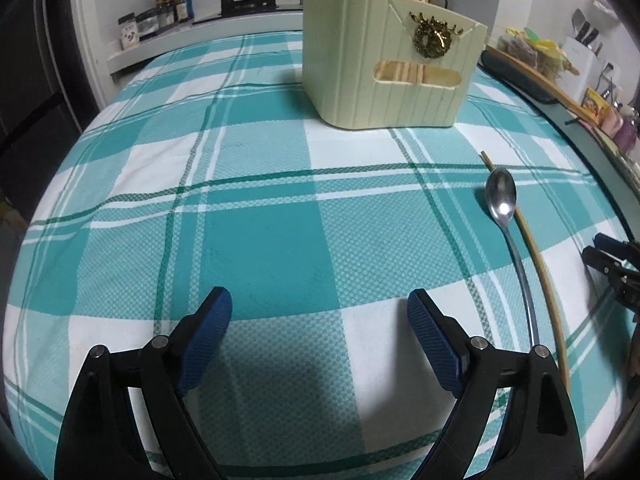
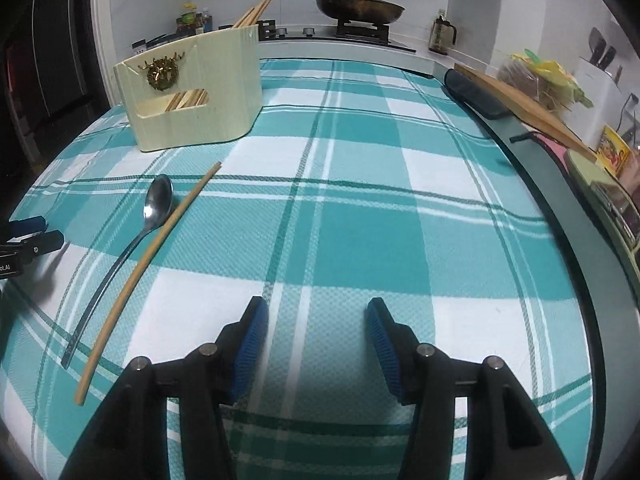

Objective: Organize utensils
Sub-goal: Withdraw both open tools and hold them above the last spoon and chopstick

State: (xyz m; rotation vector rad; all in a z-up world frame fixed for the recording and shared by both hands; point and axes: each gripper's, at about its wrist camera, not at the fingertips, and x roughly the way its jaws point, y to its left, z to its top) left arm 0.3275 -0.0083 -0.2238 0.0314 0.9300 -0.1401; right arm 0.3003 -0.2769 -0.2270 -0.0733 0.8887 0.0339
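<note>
Your work surface is a teal-and-white checked tablecloth [image 2: 360, 216]. Behind it you have a gas hob [image 2: 320, 34] carrying a lidded dark pan [image 2: 359, 9] — a ladle handle sticks out of it. Bottles and jars [image 1: 160, 12] cluster at the counter's far left; a glass jug [image 2: 442, 36] stands right of the hob. Along your right edge — a wooden board [image 2: 524, 102].

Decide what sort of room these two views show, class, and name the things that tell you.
Most likely a home kitchen. A lidded pan sits on a gas hob at the back, bottles of condiments line the counter, and a cream utensil holder with chopsticks stands on a checked tablecloth.
</note>
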